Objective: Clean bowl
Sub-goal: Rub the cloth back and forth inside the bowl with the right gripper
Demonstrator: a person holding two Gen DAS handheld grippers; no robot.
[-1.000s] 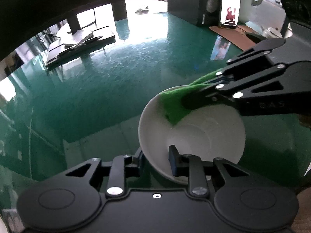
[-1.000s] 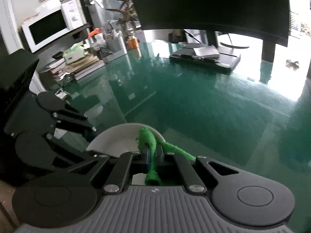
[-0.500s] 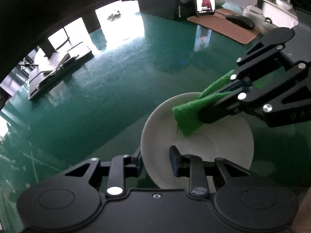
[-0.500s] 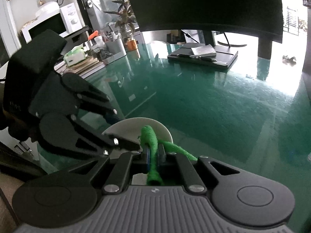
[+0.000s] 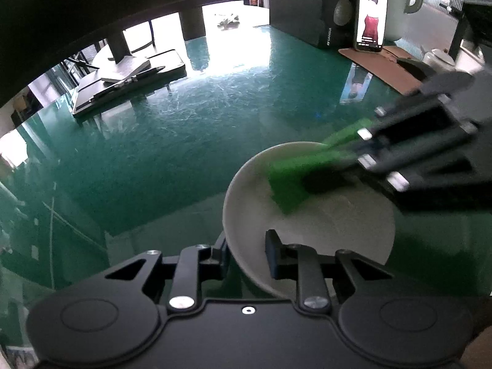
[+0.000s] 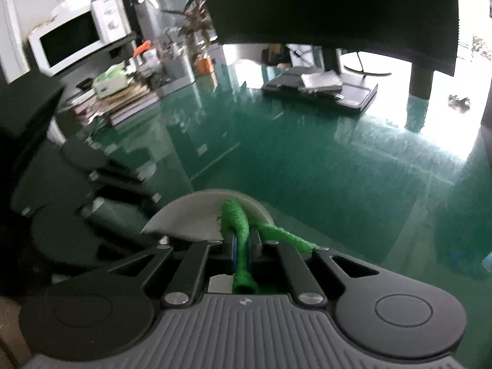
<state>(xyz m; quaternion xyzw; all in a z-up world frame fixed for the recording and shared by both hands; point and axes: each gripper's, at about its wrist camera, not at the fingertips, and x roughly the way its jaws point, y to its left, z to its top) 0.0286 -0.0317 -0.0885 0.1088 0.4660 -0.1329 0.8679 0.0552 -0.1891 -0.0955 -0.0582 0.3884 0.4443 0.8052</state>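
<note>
A white bowl (image 5: 310, 221) is held by its near rim in my left gripper (image 5: 247, 247), one finger outside and one inside, tilted above the green table. My right gripper (image 6: 243, 240) is shut on a folded green cloth (image 6: 236, 224). In the left wrist view the right gripper (image 5: 326, 181) comes in from the right, blurred, and presses the cloth (image 5: 292, 181) against the bowl's inner far wall. In the right wrist view the bowl (image 6: 187, 218) shows just beyond the fingers, with the left gripper (image 6: 92, 190) dark at the left.
A glossy green table (image 5: 184, 141) spreads all around. A monitor stand with a notebook and pen (image 5: 129, 77) sits far back. A phone (image 5: 370, 18), speaker (image 5: 310, 6) and brown mat (image 5: 384, 67) stand at back right. Books, a microwave (image 6: 77, 40) and plant show left.
The cloth has swept across the bowl's inside, from the far rim toward the middle and back out to the upper wall. The left gripper has swung the bowl about while keeping its grip.
</note>
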